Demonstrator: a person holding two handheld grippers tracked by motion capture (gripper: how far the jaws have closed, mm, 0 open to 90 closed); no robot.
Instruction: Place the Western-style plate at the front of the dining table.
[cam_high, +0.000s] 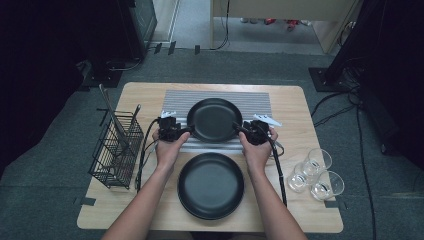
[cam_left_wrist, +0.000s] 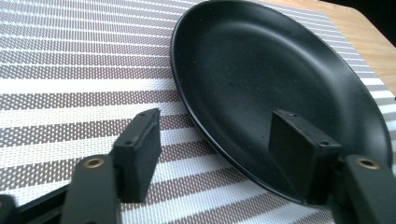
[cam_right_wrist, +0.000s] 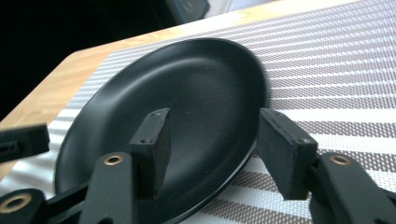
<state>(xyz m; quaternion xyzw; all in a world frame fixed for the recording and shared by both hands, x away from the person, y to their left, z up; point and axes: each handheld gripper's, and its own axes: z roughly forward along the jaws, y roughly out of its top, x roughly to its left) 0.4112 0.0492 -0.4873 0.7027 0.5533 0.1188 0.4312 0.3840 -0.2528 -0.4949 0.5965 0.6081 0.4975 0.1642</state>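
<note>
A black plate (cam_high: 214, 119) lies flat on a striped placemat (cam_high: 255, 101) at the middle of the wooden table. My left gripper (cam_high: 187, 131) is at the plate's left rim and my right gripper (cam_high: 238, 128) at its right rim. In the left gripper view the left gripper (cam_left_wrist: 217, 135) is open, one pad over the plate (cam_left_wrist: 261, 70) and the other over the placemat (cam_left_wrist: 70, 93), neither pressing the rim. In the right gripper view the right gripper (cam_right_wrist: 212, 135) stands open the same way astride the plate's (cam_right_wrist: 187, 84) edge.
A second black plate (cam_high: 211, 185) sits near the front edge, between the person's forearms. A black wire basket (cam_high: 117, 150) with utensils stands at the left. Three clear glasses (cam_high: 315, 175) stand at the right front corner.
</note>
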